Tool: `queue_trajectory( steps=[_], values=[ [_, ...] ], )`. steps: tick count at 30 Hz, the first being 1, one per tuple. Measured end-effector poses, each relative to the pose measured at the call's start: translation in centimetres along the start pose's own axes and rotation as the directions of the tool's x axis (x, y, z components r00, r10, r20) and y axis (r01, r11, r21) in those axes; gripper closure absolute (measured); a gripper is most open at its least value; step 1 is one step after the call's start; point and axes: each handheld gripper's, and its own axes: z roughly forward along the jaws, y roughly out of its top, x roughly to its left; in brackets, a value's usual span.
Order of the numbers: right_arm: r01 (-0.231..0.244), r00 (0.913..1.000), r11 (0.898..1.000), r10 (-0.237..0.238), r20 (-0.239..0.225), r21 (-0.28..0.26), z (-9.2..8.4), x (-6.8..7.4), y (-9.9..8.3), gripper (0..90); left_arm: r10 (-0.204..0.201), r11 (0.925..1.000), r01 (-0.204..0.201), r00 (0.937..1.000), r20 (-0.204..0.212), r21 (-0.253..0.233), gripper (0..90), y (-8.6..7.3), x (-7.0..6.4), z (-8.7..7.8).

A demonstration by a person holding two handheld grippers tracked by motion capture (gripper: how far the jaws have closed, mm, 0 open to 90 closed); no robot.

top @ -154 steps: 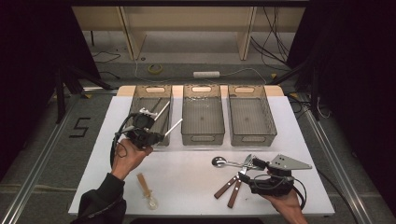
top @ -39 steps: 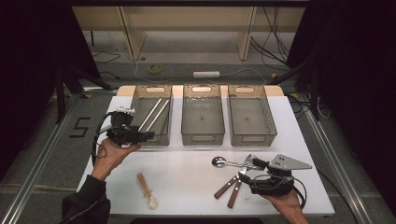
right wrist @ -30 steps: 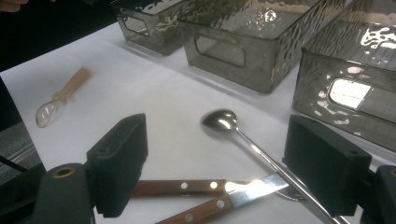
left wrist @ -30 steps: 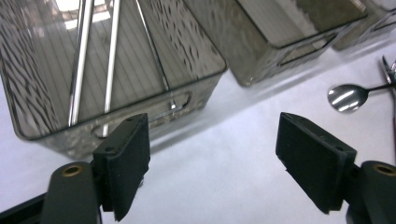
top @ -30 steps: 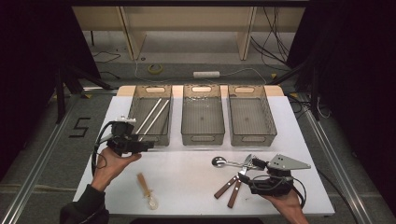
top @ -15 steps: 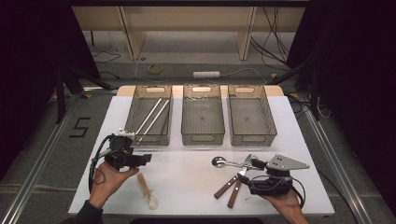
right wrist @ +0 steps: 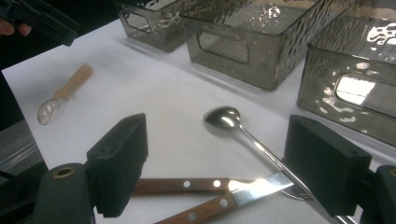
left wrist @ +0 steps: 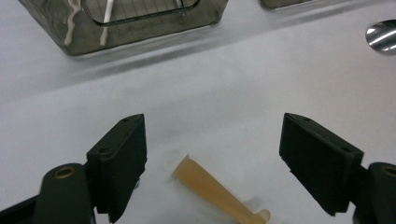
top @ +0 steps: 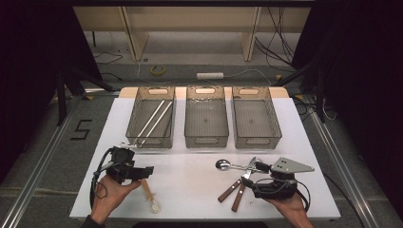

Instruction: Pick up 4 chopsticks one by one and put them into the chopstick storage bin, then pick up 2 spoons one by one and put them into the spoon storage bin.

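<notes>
Amber plastic spoon, clear bowl

You are looking at one readable mark, a dark figure "5" standing on the grey floor left of the table.

Small spoon: translucent amber plastic handle, smooth, clear glossy bowl. Left gripper jaws: matt black plastic, faintly grained. Table: matt white, smooth. Bins: smoky translucent plastic, glossy, rippled walls. Metal spoon: polished, mirror-bright. Knives: brown wooden handles with metal rivets, shiny steel blades.
</notes>
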Motion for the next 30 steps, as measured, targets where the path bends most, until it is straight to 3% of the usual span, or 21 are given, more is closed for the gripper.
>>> queue_trajectory(
  steps=[30],
  values=[
    [0.001, 1.0, 1.0, -0.001, 0.003, 0.0, 0.0, 0.1, 0.0, 22.6, -0.008, 0.9967, 0.009, 0.9998, -0.021, 0.08, 21.9, -2.2, -0.7, 0.5]
  ],
)
